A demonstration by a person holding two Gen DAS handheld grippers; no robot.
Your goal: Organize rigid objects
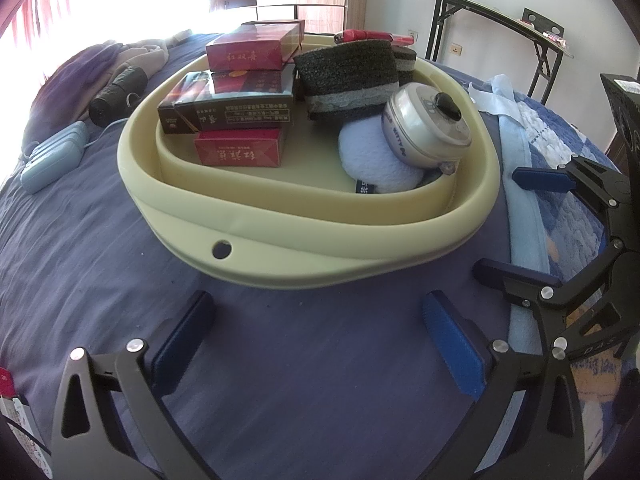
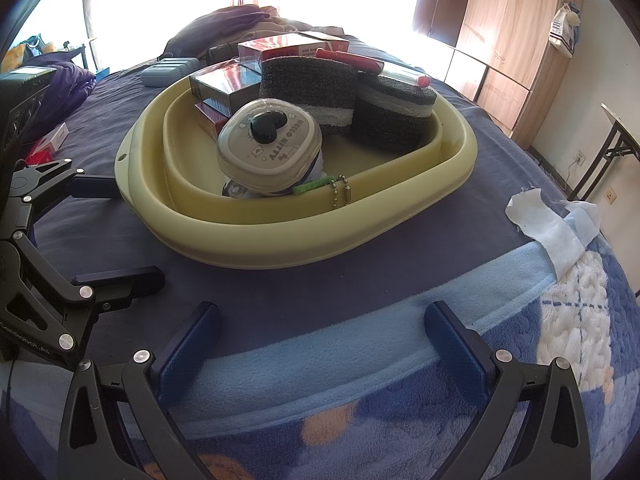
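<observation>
Both grippers hover low over the bed w/ the purple sheet (image 1: 280,360), fingers spread wide, nothing between them. Ahead of the left gripper (image 1: 320,344) sits the pale yellow plastic basin (image 1: 280,256), just beyond the fingertips. Inside it: stacked red and dark cigarette boxes (image 1: 236,108) on the far-left side, two dark grey sponge blocks (image 1: 348,76) at the back, a round silver tin w/ black knob (image 1: 428,124) leaning on a white puff pad (image 1: 376,160). The right gripper (image 2: 320,344) is over the blue fleece blanket (image 2: 320,368), basin further ahead. Left of the basin: light blue case (image 1: 52,160), black rolled bundle (image 1: 116,96). White cloth scrap (image 2: 548,228) lies right of the right fingers.
</observation>
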